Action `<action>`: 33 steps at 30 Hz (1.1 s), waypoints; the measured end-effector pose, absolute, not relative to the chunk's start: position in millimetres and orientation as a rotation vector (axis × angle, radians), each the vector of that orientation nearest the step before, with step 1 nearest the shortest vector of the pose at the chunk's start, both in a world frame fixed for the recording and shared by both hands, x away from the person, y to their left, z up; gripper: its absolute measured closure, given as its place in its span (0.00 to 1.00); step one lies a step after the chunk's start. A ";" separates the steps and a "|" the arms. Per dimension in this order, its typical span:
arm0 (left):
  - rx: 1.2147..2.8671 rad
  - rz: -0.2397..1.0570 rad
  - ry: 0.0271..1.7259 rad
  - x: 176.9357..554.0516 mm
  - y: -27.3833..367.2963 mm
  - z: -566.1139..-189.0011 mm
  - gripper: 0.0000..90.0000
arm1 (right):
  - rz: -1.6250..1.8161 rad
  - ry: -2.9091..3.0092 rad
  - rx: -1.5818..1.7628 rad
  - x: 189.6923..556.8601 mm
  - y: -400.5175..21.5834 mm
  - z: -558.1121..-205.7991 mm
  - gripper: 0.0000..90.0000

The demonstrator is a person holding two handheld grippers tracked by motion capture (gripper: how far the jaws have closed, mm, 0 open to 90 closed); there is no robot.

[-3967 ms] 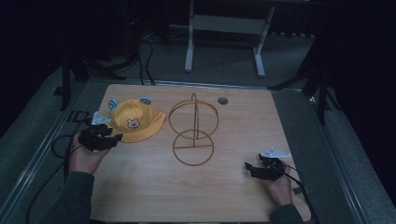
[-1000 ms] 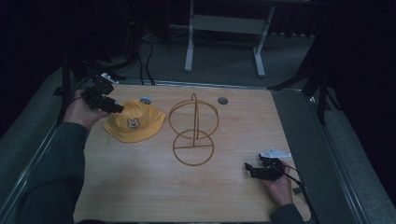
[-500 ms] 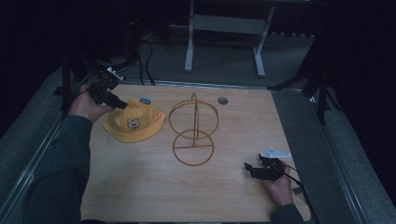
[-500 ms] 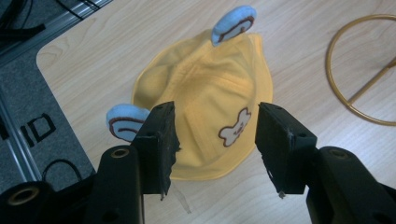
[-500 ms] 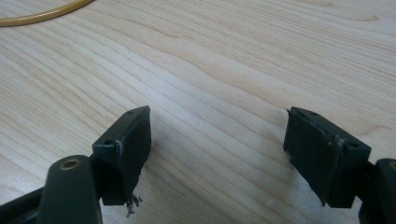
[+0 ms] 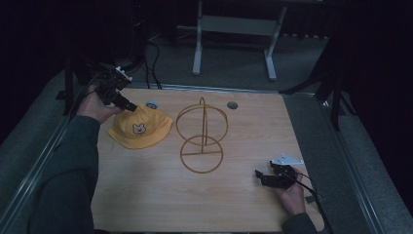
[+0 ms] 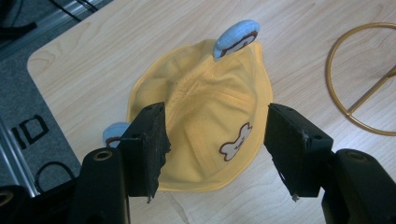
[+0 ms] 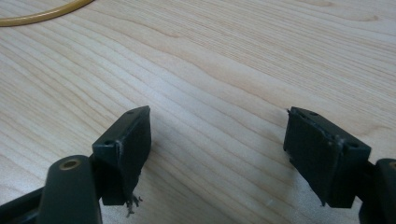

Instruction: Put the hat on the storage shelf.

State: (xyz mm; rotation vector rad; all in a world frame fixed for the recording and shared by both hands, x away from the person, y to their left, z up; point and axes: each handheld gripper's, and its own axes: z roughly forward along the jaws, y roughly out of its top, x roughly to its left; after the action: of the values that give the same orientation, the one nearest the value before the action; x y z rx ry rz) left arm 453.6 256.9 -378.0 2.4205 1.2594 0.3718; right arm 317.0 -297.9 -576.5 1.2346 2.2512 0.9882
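A yellow bucket hat [image 6: 140,127] with a bear face and blue ears lies on the wooden table [image 6: 234,209], left of a gold wire stand [image 6: 201,134]. My left gripper [image 6: 127,105] hovers over the hat's far-left edge. In the left gripper view its jaws stand wide around the hat [image 7: 210,93] below, not touching it; they have just been opening. The left gripper [image 7: 215,135] holds nothing. The stand's ring [image 7: 373,88] shows at the right there. My right gripper [image 6: 258,176] rests open near the table's front right, its jaws [image 8: 217,144] over bare wood.
A round grommet [image 6: 232,105] sits at the table's far edge behind the stand. Metal rails run along both sides of the table. A grey frame [image 6: 234,24] and cables stand on the floor beyond. The stand's base ring [image 8: 42,16] lies ahead of the right gripper.
The left hand has gone from the hat's near side up to its far-left side, then shifted right toward the hat, its jaws spreading. The right hand has stayed put.
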 end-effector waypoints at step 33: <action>2.428 0.279 1.328 503.2 255.0 -420.1 0.35 | 0.988 2.255 1.231 317.0 -298.3 -576.5 0.26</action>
State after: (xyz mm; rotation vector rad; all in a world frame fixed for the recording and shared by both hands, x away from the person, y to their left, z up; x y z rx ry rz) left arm 503.2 255.0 -420.1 2.4277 1.3282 0.2787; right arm 317.0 -298.3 -576.5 1.2311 2.2550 0.9879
